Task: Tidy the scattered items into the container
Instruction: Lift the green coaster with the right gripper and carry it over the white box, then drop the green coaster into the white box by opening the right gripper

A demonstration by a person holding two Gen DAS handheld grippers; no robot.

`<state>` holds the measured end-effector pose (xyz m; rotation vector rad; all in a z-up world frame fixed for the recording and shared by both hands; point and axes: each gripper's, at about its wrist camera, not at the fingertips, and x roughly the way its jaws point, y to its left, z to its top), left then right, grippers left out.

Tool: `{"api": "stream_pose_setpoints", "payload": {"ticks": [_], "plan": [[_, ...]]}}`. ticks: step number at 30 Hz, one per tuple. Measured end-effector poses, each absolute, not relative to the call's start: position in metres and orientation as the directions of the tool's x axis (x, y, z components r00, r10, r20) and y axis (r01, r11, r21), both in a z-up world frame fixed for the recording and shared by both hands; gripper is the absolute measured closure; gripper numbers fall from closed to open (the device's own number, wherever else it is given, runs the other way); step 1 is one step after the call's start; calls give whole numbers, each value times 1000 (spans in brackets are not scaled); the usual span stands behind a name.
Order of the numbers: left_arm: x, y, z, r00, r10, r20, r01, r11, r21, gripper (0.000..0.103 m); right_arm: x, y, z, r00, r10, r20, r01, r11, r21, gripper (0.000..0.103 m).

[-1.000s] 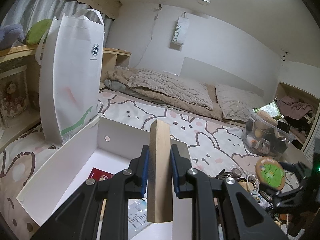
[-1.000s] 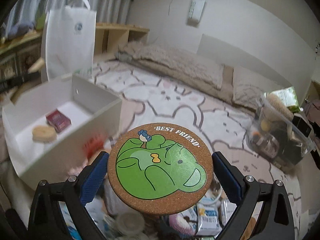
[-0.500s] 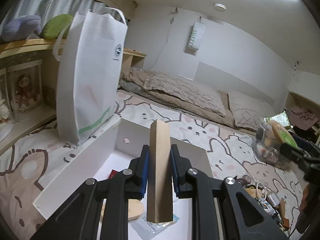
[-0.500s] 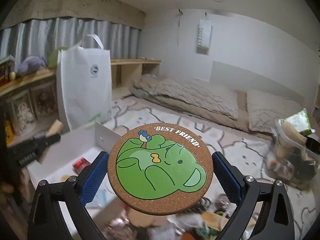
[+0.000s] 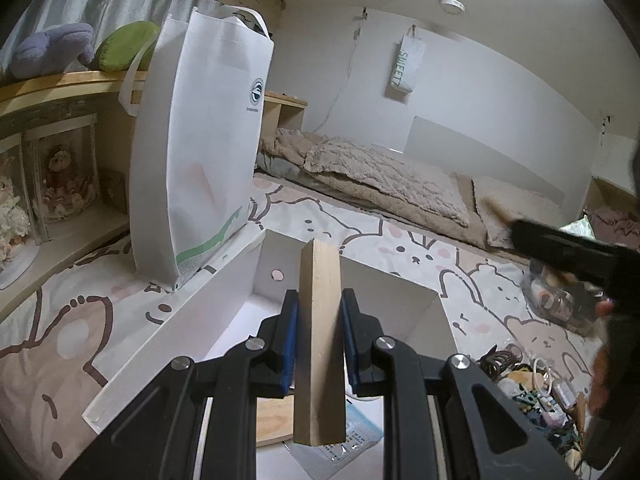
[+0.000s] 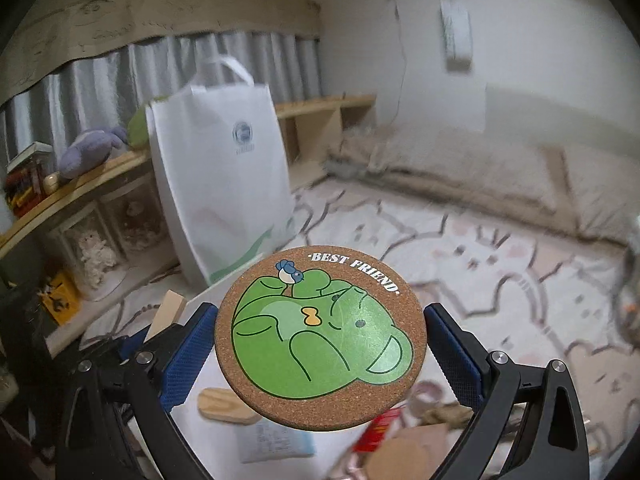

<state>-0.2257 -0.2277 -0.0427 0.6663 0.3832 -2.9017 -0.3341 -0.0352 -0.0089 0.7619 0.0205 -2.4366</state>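
My left gripper [image 5: 319, 312] is shut on an upright pale wooden block [image 5: 320, 360], held over the open white box [image 5: 192, 320]. Inside the box lie a flat wooden piece [image 5: 272, 416] and a printed packet [image 5: 354, 436]. My right gripper [image 6: 320, 340] is shut on a round cork coaster [image 6: 320, 332] that shows a green figure and the words BEST FRIEND. It hovers above the box floor [image 6: 208, 448], where a wooden oval [image 6: 226, 402] and a red packet [image 6: 378, 428] lie. The block [image 6: 168, 312] also shows at the left of the right wrist view.
A tall white tote bag [image 5: 200, 152] stands just behind the box. A wooden shelf [image 5: 60, 92] with plush toys runs along the left. Loose small items [image 5: 532, 380] and a clear tub [image 5: 560, 296] lie on the patterned bedspread to the right. Folded bedding [image 5: 380, 176] lies at the back.
My right gripper has swung left and risen with the coaster, from above the scattered pile to over the box. My left gripper has edged toward the bag, still holding the block.
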Motion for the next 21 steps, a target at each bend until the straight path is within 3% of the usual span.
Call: {"api": "stream_pose_setpoints", "payload": {"ticks": [10,21], "plan": [[-225,-239,-48,-891,-66,-449,196,-948,-249,83,-384,-65,-65,-511,-528,-678,504,-823,261,3],[-232,-242,-59,-877,-70,-475,207,-948,-242,83,-415,-93,-102,-469,-415,-780,460,-868,186,3]]}}
